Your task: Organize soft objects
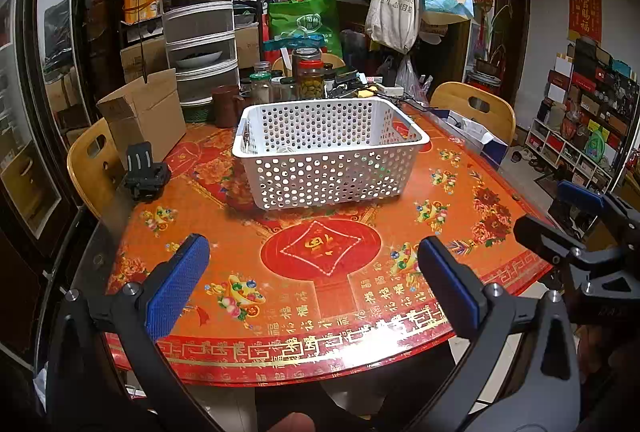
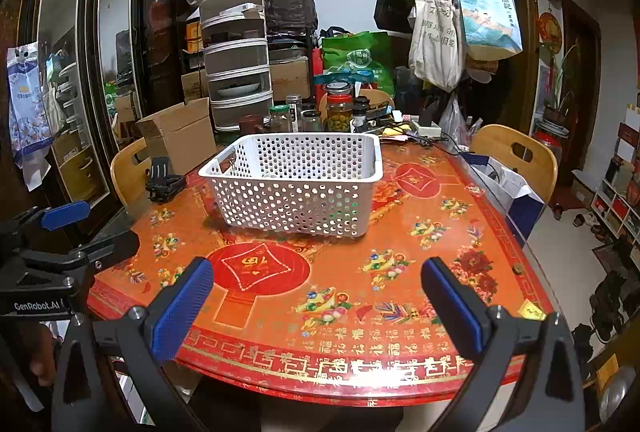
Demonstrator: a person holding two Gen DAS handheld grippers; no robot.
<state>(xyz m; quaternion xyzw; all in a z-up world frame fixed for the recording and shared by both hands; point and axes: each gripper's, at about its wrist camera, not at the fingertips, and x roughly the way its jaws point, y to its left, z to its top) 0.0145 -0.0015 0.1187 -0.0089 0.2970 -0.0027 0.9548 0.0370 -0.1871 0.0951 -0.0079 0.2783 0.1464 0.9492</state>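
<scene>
Both the left tool (image 1: 312,276) and the right tool (image 2: 316,296) hung gaping and empty over the table (image 1: 360,320). The white basket (image 1: 328,152) sat at twelve o'clock; it looked light and stiff, best taken by its rim. No soft objects showed.

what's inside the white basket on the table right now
The white basket looks nearly empty; only something small and pale shows low at its near-left corner, too unclear to identify. No soft items visible. Its perforated walls hide part of the floor.
</scene>
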